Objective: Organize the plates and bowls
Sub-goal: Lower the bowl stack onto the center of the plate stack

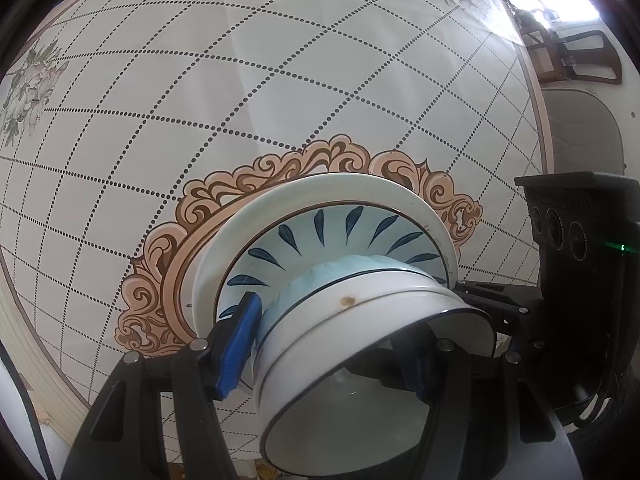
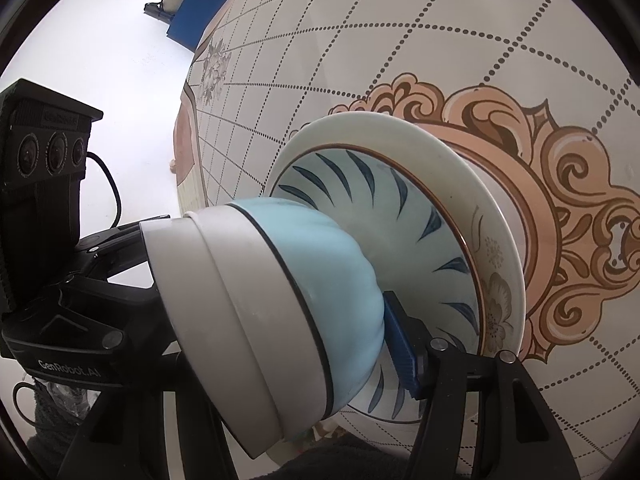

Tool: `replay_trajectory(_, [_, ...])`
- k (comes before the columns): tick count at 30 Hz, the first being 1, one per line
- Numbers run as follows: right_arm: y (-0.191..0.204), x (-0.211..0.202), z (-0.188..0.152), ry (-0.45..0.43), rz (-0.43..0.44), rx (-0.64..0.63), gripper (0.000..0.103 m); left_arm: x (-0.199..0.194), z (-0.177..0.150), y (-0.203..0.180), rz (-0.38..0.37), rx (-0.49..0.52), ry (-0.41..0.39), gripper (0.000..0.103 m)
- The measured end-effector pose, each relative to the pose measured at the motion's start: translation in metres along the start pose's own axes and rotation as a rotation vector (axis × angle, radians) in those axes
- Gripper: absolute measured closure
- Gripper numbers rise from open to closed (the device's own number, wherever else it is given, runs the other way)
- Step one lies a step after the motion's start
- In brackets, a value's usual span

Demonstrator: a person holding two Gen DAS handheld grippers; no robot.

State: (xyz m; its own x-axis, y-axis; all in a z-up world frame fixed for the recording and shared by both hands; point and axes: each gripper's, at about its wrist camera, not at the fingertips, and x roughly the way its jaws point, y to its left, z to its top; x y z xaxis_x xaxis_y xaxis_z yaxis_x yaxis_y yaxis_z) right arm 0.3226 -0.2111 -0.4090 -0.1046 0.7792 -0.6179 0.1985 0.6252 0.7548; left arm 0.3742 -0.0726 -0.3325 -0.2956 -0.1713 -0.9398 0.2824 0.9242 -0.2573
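Observation:
A stack stands on the patterned tablecloth: a white plate (image 1: 280, 200) (image 2: 440, 148) at the bottom, on it a bowl with blue leaf strokes (image 1: 320, 232) (image 2: 400, 208), and in that two nested light-blue bowls with white, dark-lined rims (image 1: 360, 312) (image 2: 280, 300). My left gripper (image 1: 332, 344) is closed on the rim of the nested bowls, with one blue pad (image 1: 240, 344) outside the wall. My right gripper (image 2: 280, 340) grips the same bowls from the opposite side, its blue pad (image 2: 404, 356) against the blue wall. Each gripper shows in the other's view.
The tablecloth (image 1: 240, 80) (image 2: 440, 40) has a dotted diamond grid and an orange scroll medallion (image 1: 168, 248) (image 2: 580, 200) under the stack. A chair (image 1: 580, 60) stands beyond the table's far edge. White floor (image 2: 100, 60) lies left of the table.

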Motion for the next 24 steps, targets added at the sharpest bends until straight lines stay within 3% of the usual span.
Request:
replay_trajectory(6, [0.002,0.0,0.003,-0.002,-0.052,-0.017,0.04,0.003,0.001,0.002,0.002,-0.007,0.002,0.044])
replay_trajectory(24, [0.012,0.01,0.016,0.002,-0.101,-0.018,0.041,0.001,-0.001,0.012,0.003,-0.063,-0.03,0.045])
